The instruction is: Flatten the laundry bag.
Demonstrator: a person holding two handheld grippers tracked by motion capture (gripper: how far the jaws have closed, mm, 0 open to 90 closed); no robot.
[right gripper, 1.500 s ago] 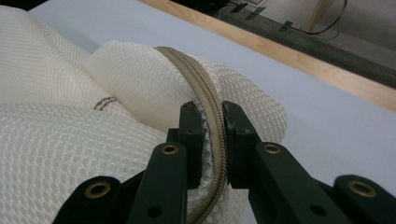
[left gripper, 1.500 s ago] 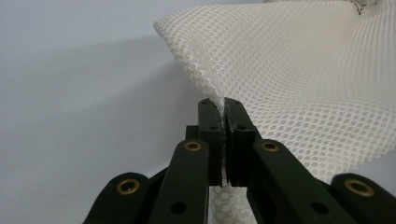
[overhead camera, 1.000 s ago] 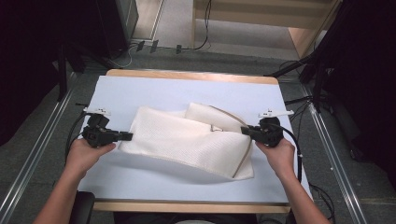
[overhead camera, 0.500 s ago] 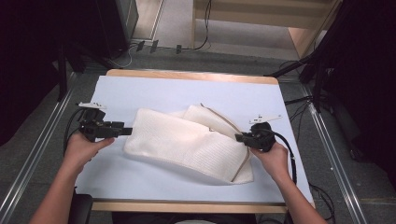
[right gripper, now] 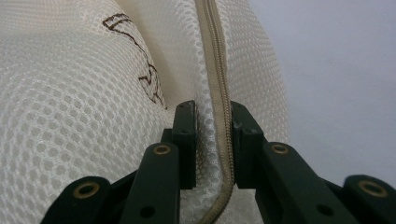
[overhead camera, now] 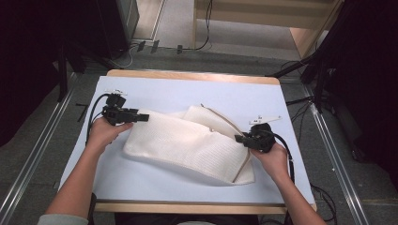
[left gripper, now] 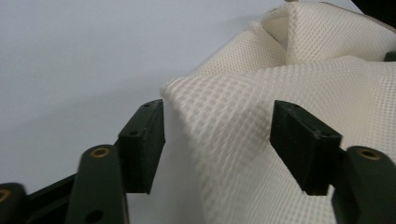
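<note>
Mesh bag (overhead camera: 187,143), soft and limp, lies mid-table (overhead camera: 164,93). Right claw (right gripper: 212,140), jaws just easing, still pinches its zipper edge (right gripper: 217,70); left claw (left gripper: 217,144), lately opened, straddles the far corner—grip hems.

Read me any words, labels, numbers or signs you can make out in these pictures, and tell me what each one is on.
No text can be read anywhere.
Brown stitched marking on the cream mesh bag, seen in the right gripper view: partly hidden by a fold, so whether it is lettering or a drawing cannot be told.
Blue table cover: plain, no print.
</note>
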